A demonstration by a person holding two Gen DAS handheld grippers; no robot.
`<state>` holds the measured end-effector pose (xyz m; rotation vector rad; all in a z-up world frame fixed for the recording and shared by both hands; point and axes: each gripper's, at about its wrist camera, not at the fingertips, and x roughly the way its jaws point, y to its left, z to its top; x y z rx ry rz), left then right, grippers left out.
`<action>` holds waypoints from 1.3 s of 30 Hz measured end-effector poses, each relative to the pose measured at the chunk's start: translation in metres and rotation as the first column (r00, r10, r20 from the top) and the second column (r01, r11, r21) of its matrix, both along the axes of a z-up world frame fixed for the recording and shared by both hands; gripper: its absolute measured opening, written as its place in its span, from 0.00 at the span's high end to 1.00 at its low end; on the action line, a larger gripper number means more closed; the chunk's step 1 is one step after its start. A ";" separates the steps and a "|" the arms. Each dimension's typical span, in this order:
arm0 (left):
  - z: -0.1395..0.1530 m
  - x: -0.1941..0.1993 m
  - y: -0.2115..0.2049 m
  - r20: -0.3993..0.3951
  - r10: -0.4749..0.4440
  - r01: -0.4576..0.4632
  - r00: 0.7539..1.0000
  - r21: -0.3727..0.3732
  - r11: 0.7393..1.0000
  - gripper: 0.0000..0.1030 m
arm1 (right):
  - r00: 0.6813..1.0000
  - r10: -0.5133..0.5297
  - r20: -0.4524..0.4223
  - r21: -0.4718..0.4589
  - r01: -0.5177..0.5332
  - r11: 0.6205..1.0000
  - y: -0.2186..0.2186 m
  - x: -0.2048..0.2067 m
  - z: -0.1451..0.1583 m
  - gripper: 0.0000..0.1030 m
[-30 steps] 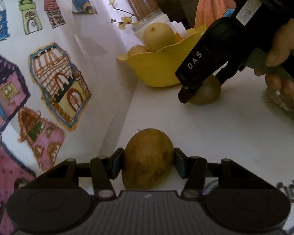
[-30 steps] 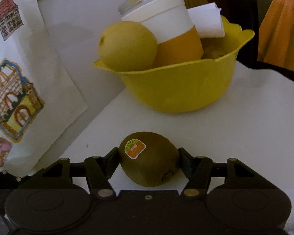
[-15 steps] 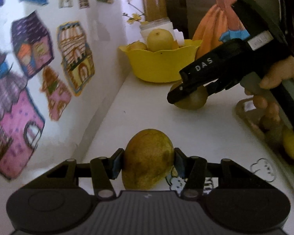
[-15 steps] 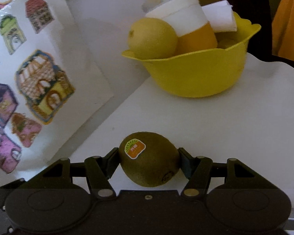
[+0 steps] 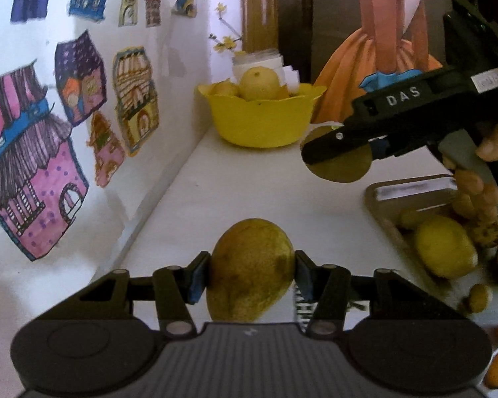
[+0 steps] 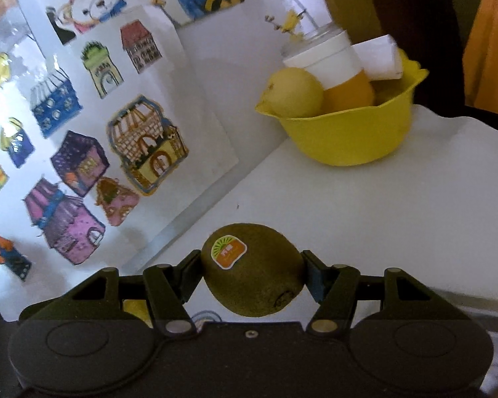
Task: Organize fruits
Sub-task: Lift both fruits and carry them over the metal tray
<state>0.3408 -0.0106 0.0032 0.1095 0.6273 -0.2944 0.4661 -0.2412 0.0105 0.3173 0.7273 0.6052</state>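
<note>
The left gripper is gripping a brownish-yellow pear between its pads, holding it above the white desk, well short of the yellow bowl. The right gripper is clenching a kiwi with an orange sticker, also nearer the camera than the yellow bowl. In that bowl a yellow pear is sitting beside an orange-and-white cup. A tray holding a lemon is lying to the bowl's right, nearer the camera.
</note>
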 end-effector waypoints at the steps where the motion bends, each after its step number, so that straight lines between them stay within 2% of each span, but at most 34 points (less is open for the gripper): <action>1: 0.002 -0.003 -0.003 0.004 -0.005 0.005 1.000 -0.005 1.000 0.44 | 1.000 -0.006 0.003 0.001 0.006 1.000 -0.006 -0.005 0.001 0.37; 10: 0.021 -0.035 -0.044 0.047 -0.086 0.089 0.995 -0.070 0.994 0.44 | 0.996 -0.085 0.023 -0.008 0.085 0.996 -0.065 -0.045 0.007 0.37; 16: 0.018 -0.051 -0.071 0.063 -0.140 0.146 0.988 -0.103 0.984 0.44 | 0.989 -0.149 0.015 -0.038 0.149 0.988 -0.102 -0.065 0.001 0.37; 20: 0.013 -0.068 -0.084 0.085 -0.173 0.182 0.981 -0.100 0.978 0.44 | 0.983 -0.181 -0.002 -0.042 0.181 0.983 -0.119 -0.071 -0.010 0.37; 25: 0.005 -0.083 -0.093 0.080 -0.201 0.210 0.976 -0.122 0.970 0.44 | 0.979 -0.203 -0.017 -0.051 0.202 0.978 -0.129 -0.075 -0.024 0.37; 39: -0.010 -0.111 -0.113 0.076 -0.277 0.283 0.958 -0.073 0.956 0.44 | 0.987 -0.161 0.017 -0.099 0.162 0.982 -0.124 -0.080 -0.038 0.37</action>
